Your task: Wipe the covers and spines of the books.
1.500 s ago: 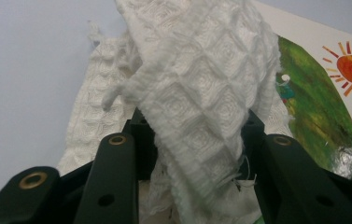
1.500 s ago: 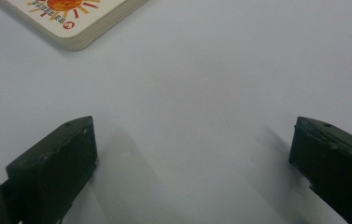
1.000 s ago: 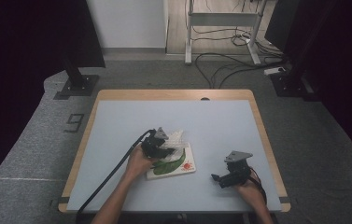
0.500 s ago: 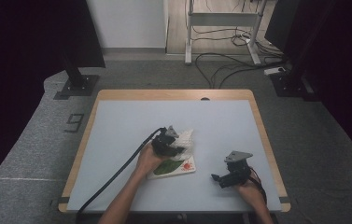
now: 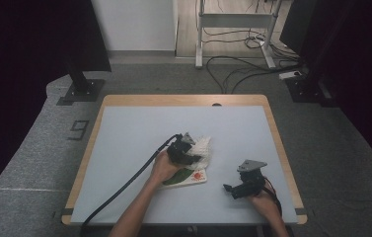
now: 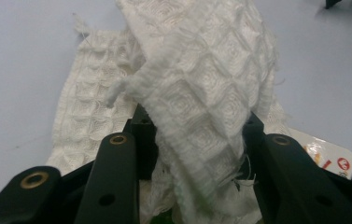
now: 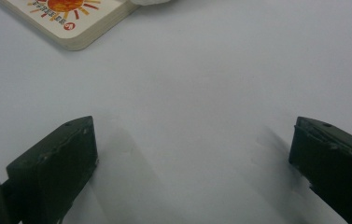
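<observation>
Left gripper (image 5: 186,149) clamped on white waffle cloth (image 6: 201,93); right gripper (image 5: 238,187) released.
Cloth drapes over the left jaws, hiding their tips, and covers much of the picture book (image 5: 189,177) lying mid-table (image 5: 124,128); book cover partly cut off.

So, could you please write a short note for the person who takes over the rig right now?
Left gripper: shut on the white cloth, holding a fold of it raised above the rest of the cloth.
Right gripper: open, holds nothing, low over the bare table near the right front edge.
Things: the cloth lies mid-table, partly over a picture book with a sun and a green shape on its cover.
Done: the cloth is gripped and partly lifted.
Left: probably pull the cloth off the book or finish folding it; the book is untouched by either gripper.
</observation>
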Motion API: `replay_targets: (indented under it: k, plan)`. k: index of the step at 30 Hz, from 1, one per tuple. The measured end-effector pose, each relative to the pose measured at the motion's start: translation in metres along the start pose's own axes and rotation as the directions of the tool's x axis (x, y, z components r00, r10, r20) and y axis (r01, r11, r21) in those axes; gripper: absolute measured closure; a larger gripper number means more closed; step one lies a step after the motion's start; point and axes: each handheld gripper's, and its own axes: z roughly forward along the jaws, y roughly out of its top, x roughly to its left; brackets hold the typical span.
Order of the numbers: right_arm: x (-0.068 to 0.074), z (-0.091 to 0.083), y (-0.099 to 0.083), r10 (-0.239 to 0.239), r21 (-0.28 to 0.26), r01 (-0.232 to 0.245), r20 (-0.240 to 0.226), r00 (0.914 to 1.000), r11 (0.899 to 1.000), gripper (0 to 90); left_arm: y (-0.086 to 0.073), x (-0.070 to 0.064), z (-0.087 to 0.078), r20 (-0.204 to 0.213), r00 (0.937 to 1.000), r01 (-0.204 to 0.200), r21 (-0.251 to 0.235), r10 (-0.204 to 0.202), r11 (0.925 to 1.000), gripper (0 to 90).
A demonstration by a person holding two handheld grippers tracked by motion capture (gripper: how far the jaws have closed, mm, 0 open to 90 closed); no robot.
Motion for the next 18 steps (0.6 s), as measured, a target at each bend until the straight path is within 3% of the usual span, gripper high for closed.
replay_targets:
  k: [9, 18]
  plan:
    - [0.000, 0.000, 0.000, 0.000, 0.000, 0.000, 0.000, 1.0000, 1.000, 0.4, -0.001, -0.016, 0.001, 0.033, 0.9990, -0.032, 0.006, 0.032, 0.9995, 61.9]
    - [0.000, 0.000, 0.000, -0.001, -0.001, 0.001, 0.000, 1.0000, 1.000, 0.6, -0.003, -0.026, -0.002, 0.035, 0.9976, -0.060, 0.019, 0.059, 0.9980, 61.8]
